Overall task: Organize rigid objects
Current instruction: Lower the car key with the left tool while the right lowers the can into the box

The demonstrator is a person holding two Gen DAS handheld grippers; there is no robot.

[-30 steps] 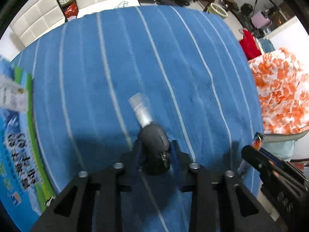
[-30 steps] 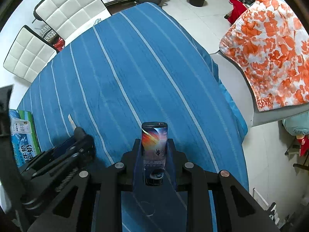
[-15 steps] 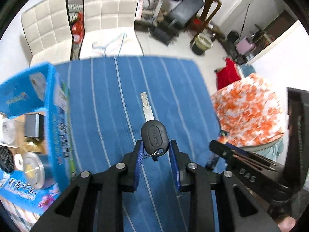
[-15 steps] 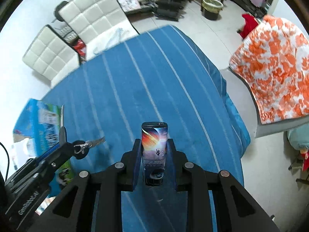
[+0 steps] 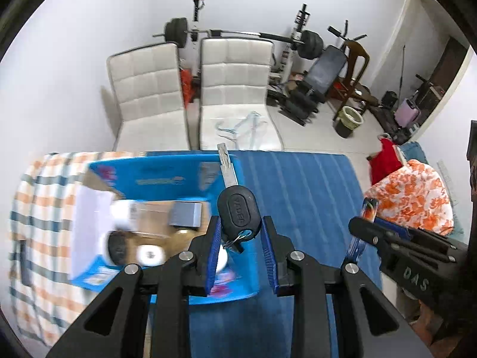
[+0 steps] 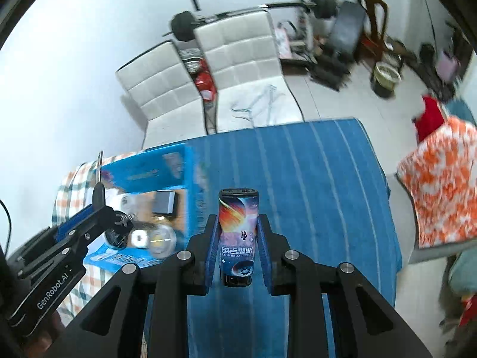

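Black key (image 5: 239, 215) clamped in left gripper (image 5: 241, 240); right gripper (image 6: 237, 246) clamps printed tube (image 6: 237, 235).

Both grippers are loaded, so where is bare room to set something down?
The blue striped cloth is bare from the blue box across to the orange floral fabric. Inside the box is crowded with small items.

Black-headed key with a silver blade (image 5: 235, 213): upright at frame centre in the left wrist view, blade pointing up, small ring dangling below. Flat rounded case printed with an orange-and-blue planet scene (image 6: 238, 232): upright at centre of the right wrist view, dark cap end down. Open blue cardboard box (image 5: 167, 176): left of centre, blurred small items inside.
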